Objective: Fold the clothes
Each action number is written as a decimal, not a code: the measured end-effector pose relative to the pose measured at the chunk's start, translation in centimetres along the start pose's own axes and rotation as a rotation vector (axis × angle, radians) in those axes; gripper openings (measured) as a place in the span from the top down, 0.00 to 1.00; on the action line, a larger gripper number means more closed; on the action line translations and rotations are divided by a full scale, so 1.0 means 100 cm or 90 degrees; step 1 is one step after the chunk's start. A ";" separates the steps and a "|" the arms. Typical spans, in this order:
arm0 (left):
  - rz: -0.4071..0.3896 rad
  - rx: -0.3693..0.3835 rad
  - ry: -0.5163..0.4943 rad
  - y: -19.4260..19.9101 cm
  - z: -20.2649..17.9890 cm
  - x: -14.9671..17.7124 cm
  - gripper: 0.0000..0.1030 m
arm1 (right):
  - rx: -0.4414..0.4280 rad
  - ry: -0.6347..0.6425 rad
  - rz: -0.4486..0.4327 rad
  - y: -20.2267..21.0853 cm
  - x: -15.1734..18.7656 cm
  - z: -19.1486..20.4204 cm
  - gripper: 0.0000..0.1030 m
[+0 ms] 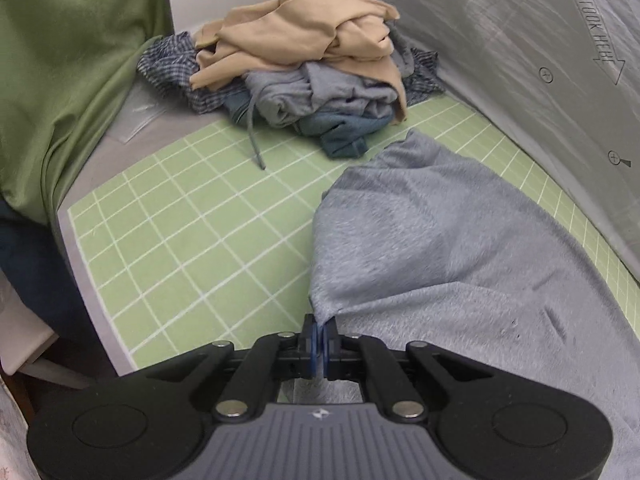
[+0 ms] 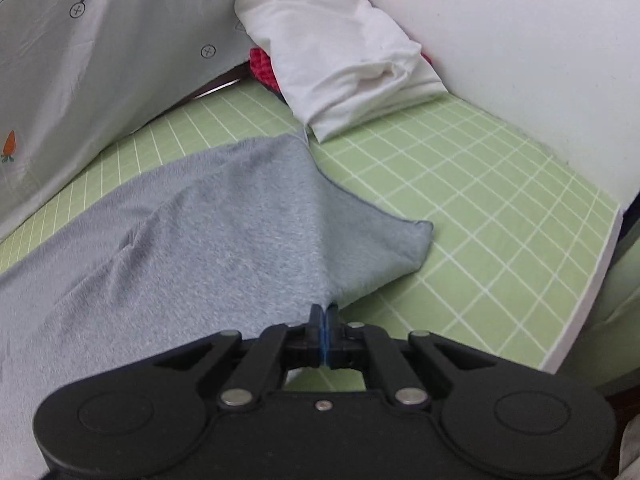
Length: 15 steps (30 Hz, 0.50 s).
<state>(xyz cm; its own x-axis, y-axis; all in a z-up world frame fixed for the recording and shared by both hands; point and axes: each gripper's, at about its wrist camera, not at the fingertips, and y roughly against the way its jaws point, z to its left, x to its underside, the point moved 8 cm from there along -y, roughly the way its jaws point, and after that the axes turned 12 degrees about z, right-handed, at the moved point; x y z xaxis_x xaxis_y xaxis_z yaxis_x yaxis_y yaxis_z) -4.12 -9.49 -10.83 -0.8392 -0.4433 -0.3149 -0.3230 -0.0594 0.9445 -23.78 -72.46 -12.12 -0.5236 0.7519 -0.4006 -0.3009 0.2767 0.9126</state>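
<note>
On the far left a green cloth hangs beside the mat; next along, toward the back corner, sits the pile of unfolded clothes, tan on top, grey and blue beneath, a drawstring trailing onto the green grid mat; my left gripper has its jaws pinched tight on a corner of the grey garment, the cloth bunching into the blue pads; the garment lies spread across the middle of the mat, near the printed grey sheet at the back; my right gripper is likewise clamped right down on the opposite corner, with a flap curling loose just beyond it; further right a folded white garment rests in the far corner over something red. I judge the grips thin, only an edge in each; a quick lift could slip a corner free and drop the fold crooked; uneven pulling would skew the cloth; a far sweep could drag it into the pile or the white garment.
</note>
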 end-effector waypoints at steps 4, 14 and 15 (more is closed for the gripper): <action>-0.019 -0.016 -0.027 0.012 0.009 -0.002 0.97 | 0.011 0.013 -0.016 0.018 0.013 0.000 0.99; 0.020 -0.002 -0.071 -0.002 0.016 0.000 0.74 | 0.036 0.034 0.083 -0.011 0.047 0.022 0.71; 0.015 -0.002 -0.078 -0.001 0.019 0.000 0.63 | 0.035 0.034 0.080 -0.008 0.048 0.028 0.66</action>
<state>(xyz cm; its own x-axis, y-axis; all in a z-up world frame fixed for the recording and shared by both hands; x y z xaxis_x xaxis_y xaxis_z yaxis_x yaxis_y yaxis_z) -4.97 -7.76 -11.11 -0.8942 -0.3314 -0.3011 -0.3008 -0.0535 0.9522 -23.85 -67.45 -14.55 -0.5961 0.7503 -0.2859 -0.1877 0.2159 0.9582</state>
